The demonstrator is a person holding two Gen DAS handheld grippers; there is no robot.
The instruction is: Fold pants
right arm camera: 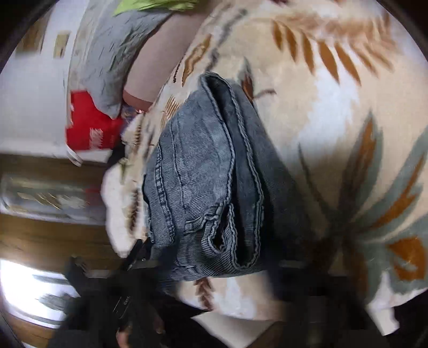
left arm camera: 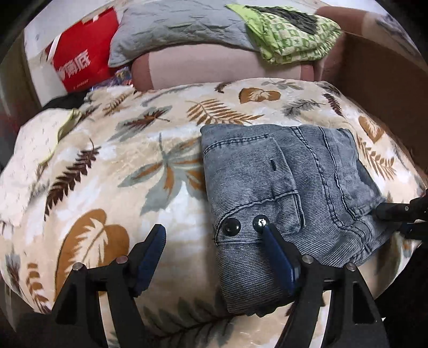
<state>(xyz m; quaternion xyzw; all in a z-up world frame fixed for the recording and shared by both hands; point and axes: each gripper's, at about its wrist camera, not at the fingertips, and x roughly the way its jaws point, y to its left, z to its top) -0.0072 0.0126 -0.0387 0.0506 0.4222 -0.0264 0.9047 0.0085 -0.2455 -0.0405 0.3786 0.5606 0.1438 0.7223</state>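
Grey-blue denim pants (left arm camera: 281, 182) lie folded into a compact stack on a leaf-print blanket (left arm camera: 107, 166). My left gripper (left arm camera: 214, 235) is open, its right finger (left arm camera: 278, 257) resting on the waistband beside two dark buttons, its left finger (left arm camera: 149, 254) over bare blanket. The right gripper shows in the left wrist view (left arm camera: 398, 214) at the stack's right edge. In the blurred right wrist view the pants (right arm camera: 208, 171) fill the middle, and the right gripper's own fingers are only dark smears at the bottom.
A pink cushion (left arm camera: 208, 67), a grey pillow (left arm camera: 182, 24) and a green patterned cloth (left arm camera: 289, 34) lie behind the blanket. A red bag (left arm camera: 83, 50) stands at the back left. A brown cardboard wall (left arm camera: 382, 88) runs along the right.
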